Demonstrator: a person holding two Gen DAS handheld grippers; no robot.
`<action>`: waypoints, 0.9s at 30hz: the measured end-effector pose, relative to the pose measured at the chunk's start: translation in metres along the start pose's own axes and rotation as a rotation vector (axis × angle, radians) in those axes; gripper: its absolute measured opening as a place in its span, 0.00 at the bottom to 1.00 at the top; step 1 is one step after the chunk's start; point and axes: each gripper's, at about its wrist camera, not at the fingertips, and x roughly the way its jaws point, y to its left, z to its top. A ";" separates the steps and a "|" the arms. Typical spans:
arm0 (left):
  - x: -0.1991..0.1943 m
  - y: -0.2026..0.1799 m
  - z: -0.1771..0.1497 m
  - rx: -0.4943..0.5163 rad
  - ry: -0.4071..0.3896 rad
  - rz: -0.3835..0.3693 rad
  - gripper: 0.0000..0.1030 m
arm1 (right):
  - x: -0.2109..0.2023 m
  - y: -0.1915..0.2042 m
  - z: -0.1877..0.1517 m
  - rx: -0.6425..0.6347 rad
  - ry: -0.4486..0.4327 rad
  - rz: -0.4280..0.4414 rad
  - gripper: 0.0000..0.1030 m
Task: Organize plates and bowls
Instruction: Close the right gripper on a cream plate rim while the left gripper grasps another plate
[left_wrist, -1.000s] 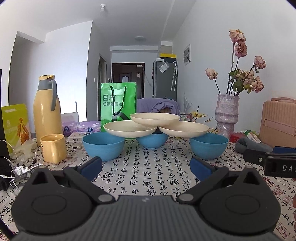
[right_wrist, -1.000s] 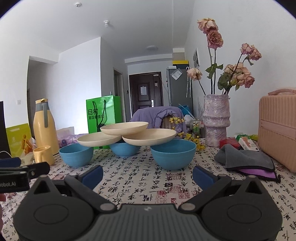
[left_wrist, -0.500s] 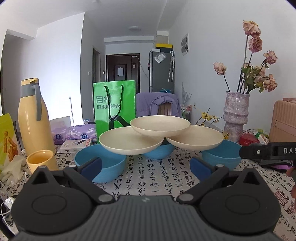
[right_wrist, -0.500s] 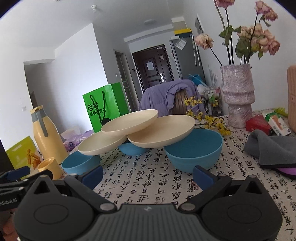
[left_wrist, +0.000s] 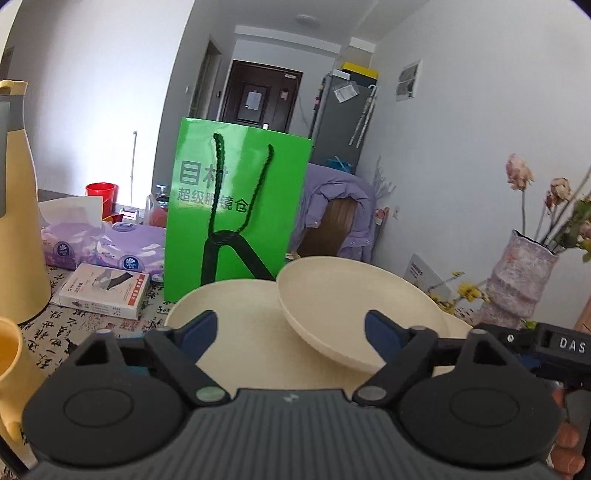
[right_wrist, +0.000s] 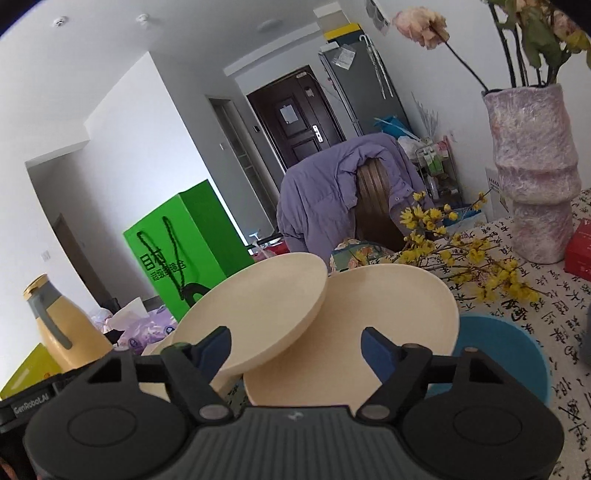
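Three cream plates overlap in a stack resting on blue bowls. In the left wrist view the left plate (left_wrist: 236, 321) and the tilted top plate (left_wrist: 351, 302) fill the space ahead. My left gripper (left_wrist: 290, 326) is closing, with both plates' near rims between its blue pads and no contact visible. In the right wrist view the top plate (right_wrist: 258, 310) leans on the right plate (right_wrist: 369, 332), which sits on a blue bowl (right_wrist: 498, 354). My right gripper (right_wrist: 295, 341) is also closing, the plates' near edges between its pads, untouched. The other bowls are hidden.
A green paper bag (left_wrist: 236, 206) stands just behind the plates. A yellow flask (left_wrist: 18, 221), a yellow cup (left_wrist: 11, 354), tissue packs (left_wrist: 103, 247) and a small box (left_wrist: 103, 291) lie left. A pink vase (right_wrist: 532, 173) and yellow blossom sprigs (right_wrist: 461, 254) are right.
Both grippers have moved forward and slightly up to the plate stack, which now fills the lower middle of each view. Both pairs of jaws have narrowed. The right view has tilted.
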 end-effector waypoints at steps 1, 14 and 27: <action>0.013 0.002 0.007 0.001 0.005 -0.003 0.79 | 0.010 0.000 0.004 0.007 0.002 0.005 0.69; 0.104 0.013 0.026 -0.123 0.185 -0.015 0.29 | 0.097 -0.012 0.018 0.099 0.093 -0.077 0.22; 0.087 -0.002 0.029 -0.130 0.193 0.007 0.06 | 0.080 -0.012 0.020 0.096 0.070 -0.111 0.12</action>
